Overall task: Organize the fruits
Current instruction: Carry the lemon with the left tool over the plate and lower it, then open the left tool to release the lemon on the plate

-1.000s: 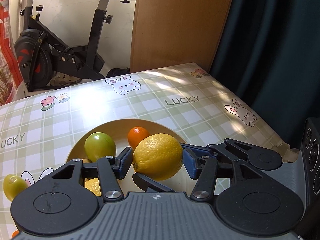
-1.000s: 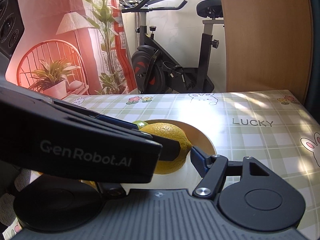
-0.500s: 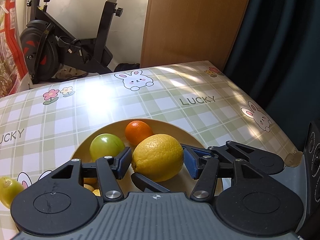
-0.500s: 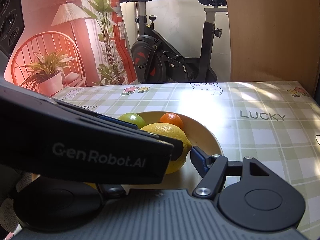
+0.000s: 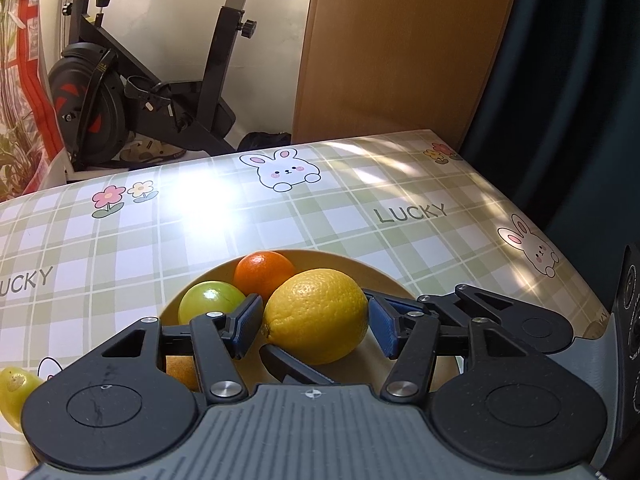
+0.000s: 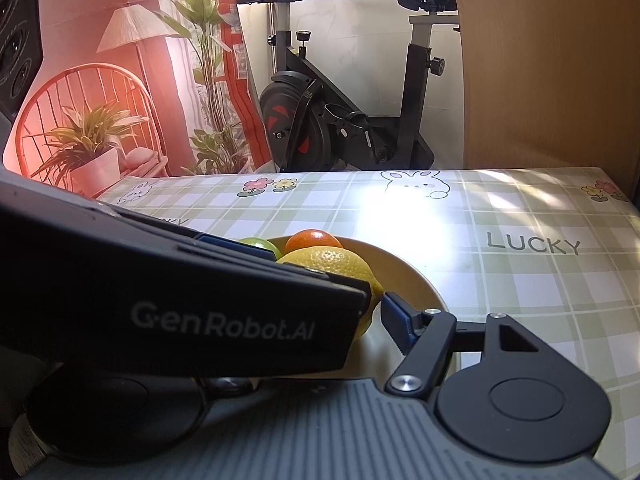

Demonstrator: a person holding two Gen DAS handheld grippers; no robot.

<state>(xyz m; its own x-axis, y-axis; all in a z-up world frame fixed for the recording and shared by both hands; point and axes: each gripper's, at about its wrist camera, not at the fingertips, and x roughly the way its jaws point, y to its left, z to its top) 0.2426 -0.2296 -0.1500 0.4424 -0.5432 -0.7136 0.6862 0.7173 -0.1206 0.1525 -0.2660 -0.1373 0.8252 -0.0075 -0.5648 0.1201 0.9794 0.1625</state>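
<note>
A yellow lemon (image 5: 316,316) lies in a tan bowl (image 5: 360,266) beside a small orange (image 5: 264,276) and a green fruit (image 5: 210,304). My left gripper (image 5: 314,326) straddles the lemon, and its blue pads (image 5: 248,322) stand a sliver off the peel on both sides. My right gripper (image 6: 320,320) comes in from the right and is open. Its right pad (image 6: 398,320) sits just right of the lemon (image 6: 332,260), over the bowl (image 6: 416,280). Its left finger is hidden behind the left gripper's body in the right wrist view.
A yellow-green fruit (image 5: 16,388) lies on the checked tablecloth (image 5: 360,208) left of the bowl. Another yellow fruit (image 5: 180,372) peeks from under my left finger. An exercise bike (image 5: 160,80), a wooden panel (image 5: 400,48) and a dark curtain (image 5: 580,80) stand beyond the table.
Both grippers have edged forward and slightly down over the bowl. The left pads, which touched the lemon before, now show a thin gap, and the lemon rests in the bowl.
</note>
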